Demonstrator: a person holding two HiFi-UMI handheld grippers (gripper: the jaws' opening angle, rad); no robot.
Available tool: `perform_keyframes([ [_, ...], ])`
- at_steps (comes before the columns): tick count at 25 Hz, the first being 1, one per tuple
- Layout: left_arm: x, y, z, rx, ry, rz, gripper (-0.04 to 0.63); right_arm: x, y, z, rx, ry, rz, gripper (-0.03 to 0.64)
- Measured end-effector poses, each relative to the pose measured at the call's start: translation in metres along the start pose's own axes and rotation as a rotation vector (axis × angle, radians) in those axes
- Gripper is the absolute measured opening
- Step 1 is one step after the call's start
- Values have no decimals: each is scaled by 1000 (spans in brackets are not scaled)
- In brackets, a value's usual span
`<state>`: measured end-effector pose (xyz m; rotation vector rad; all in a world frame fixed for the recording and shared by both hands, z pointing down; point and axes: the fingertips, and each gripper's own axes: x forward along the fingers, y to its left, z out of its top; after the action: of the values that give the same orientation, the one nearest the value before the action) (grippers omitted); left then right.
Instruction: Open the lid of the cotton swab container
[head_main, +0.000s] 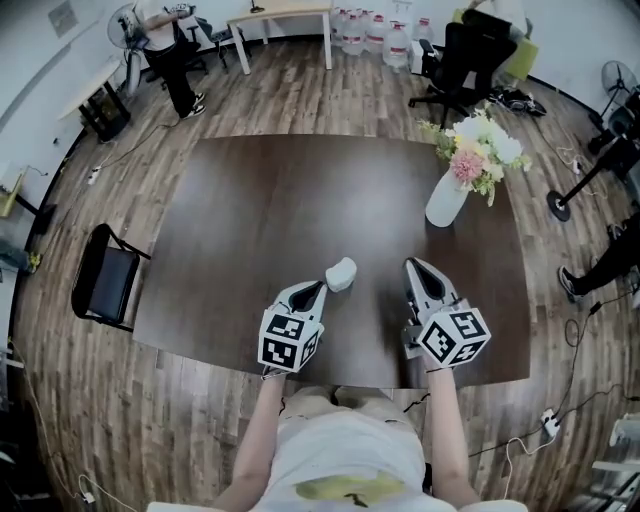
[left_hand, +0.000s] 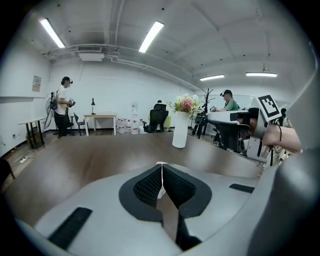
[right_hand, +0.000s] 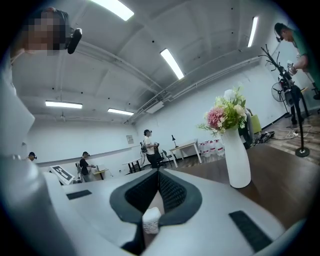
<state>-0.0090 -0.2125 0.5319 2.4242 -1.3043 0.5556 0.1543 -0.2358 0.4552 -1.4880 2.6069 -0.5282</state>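
1. Grey-and-black plastic, the left gripper (head_main: 322, 286) with its marker cube lies low over the dark brown wooden table (head_main: 250, 200), well to the left of the white vase of pink and cream flowers (head_main: 446, 200) and nearer to us than it. Its jaws are pressed together and grip nothing. Its own view shows only a thin white sliver at the seam, probably the container beyond the tips.
2. Next comes the small white rounded plastic cotton swab container (head_main: 341, 273). It rests on the table left of the vase and nearer to us, just ahead of the left gripper's tips. We cannot tell whether they touch, and it is too small here for us to make out the lid seam.
3. We judge the container light, hard and smooth, so it will likely skid or tip on the wood if pushed from one side. We would pinch the lower body across its narrow width with one gripper, then lift the lid at its rim with the other, gently, as thin plastic can pop free.
4. Just left of the vase and nearer to us, the right gripper (head_main: 412, 264) has its jaws shut too, holding nothing. Both pairs must open before any hold.
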Motion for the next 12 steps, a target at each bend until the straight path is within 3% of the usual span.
perform_keyframes([
  [5, 8, 12, -15, -59, 22, 34, 26, 10, -3, -26, 6, 77, 41, 21],
  [12, 18, 15, -35, -53, 98, 8, 26, 24, 0, -45, 7, 138, 62, 21],
])
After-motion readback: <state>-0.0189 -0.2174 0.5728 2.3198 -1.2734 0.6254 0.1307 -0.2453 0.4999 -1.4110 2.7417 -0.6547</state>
